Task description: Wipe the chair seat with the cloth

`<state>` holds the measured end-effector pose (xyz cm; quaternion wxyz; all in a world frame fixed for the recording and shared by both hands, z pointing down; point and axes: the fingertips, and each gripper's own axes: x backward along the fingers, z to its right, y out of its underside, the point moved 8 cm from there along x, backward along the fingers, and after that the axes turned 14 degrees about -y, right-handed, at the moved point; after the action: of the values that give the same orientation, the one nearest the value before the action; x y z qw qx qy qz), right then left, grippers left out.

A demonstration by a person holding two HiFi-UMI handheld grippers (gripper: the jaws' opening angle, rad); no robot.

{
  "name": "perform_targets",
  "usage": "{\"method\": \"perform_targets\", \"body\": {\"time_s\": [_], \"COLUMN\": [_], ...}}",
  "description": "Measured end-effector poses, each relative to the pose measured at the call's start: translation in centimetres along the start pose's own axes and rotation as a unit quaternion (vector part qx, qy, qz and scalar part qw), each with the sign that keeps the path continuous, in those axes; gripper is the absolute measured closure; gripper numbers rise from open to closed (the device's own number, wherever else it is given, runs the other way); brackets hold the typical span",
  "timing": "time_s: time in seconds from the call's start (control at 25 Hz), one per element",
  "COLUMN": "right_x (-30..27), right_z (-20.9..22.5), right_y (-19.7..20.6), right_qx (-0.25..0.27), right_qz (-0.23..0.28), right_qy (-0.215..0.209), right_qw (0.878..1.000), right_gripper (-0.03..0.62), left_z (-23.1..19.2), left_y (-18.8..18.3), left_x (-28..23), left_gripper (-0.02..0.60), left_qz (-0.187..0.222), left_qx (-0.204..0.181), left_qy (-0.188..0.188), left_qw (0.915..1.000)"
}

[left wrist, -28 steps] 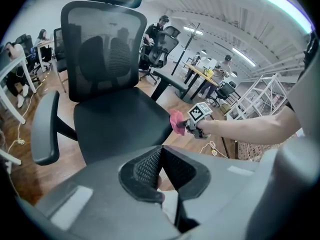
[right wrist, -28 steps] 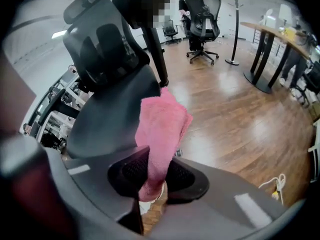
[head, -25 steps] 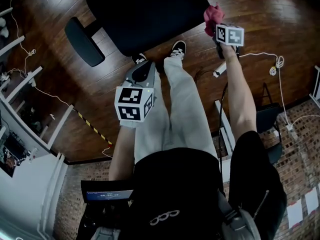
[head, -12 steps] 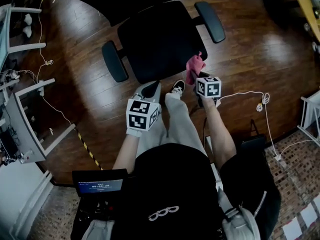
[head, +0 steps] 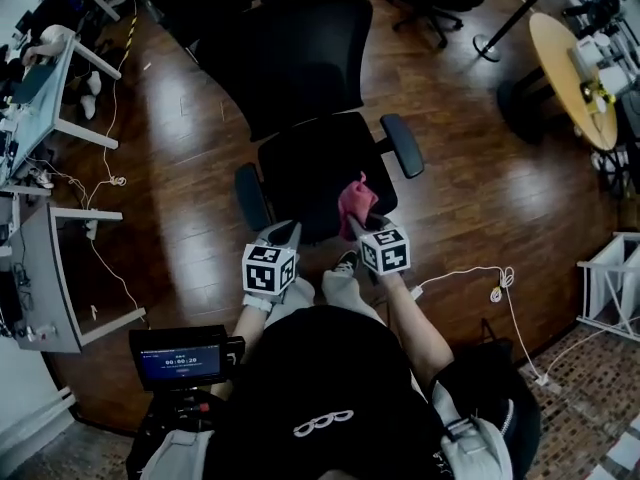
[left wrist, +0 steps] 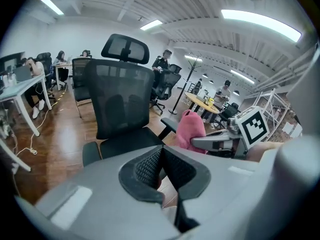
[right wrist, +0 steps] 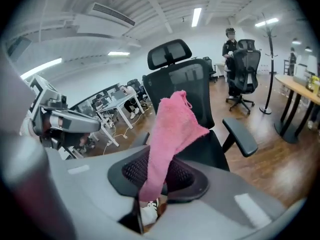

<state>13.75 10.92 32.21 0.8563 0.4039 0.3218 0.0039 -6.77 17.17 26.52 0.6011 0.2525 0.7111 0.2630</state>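
Since a moment ago the person has squared up to the chair (head: 300,78); its backrest (head: 290,53) and both armrests now show, and the cloth (head: 355,200) has come from the seat's front corner to over its front edge. I'd say this is the approach; wiping has not begun.

The right tool (head: 356,224) is pinching the cloth's lower end, and the pink bulk stands up out of the jaws in front of the seat (head: 315,168); the left tool (head: 285,234) is pressed together on nothing, just short of the seat's front edge, toward the armrest on that side.

Next, I reckon, the right tool must tip forward and down, so the cloth lies on the seat rather than poking upward; then come strokes across it. The left tool looks free to steady the chair if it rolls.

Whether the cloth touches the seat I cannot tell. The seat's front edge sits behind tools and cloth; the base is hidden beneath; the black seat shows no dirt I can make out.
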Motion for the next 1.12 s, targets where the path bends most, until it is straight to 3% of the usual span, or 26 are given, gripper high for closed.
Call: {"method": "perform_targets", "body": {"time_s": [0.24,0.56,0.68,0.88,1.12], "right_x": [1.2,1.0,0.9,2.4,1.5], "right_z": [-3.3,-6.2,-5.8,-3.7,-5.0], "right_y": [0.5,-0.1,-0.3,-4.3,-3.7], "right_qx": [0.024,0.043,0.042,0.041,0.02], "right_qz": [0.017,0.029,0.045,0.064,0.061], "right_qy": [-0.005,-0.018,-0.02,-0.022,-0.03], "right_qw": [1.0,0.998,0.998,0.997,0.997], "right_gripper": [0.52,0.52,0.52,0.522,0.52], "left_z": [-1.7,-1.1,-0.8,0.9,-1.0], "left_y": [-0.3,-1.1,-1.0,-5.2,-4.9], "left_x": [0.5,1.0,0.3,-0.8,0.1], "left_gripper": [0.588,0.588,0.588,0.588,0.588], "left_qz": [0.012,0.025,0.034,0.045,0.034], "left_qx": [-0.003,-0.023,-0.031,-0.042,-0.032], "left_qy": [-0.009,0.007,0.015,0.015,0.003], "left_qw": [0.9999,0.9994,0.9988,0.998,0.9989]}}
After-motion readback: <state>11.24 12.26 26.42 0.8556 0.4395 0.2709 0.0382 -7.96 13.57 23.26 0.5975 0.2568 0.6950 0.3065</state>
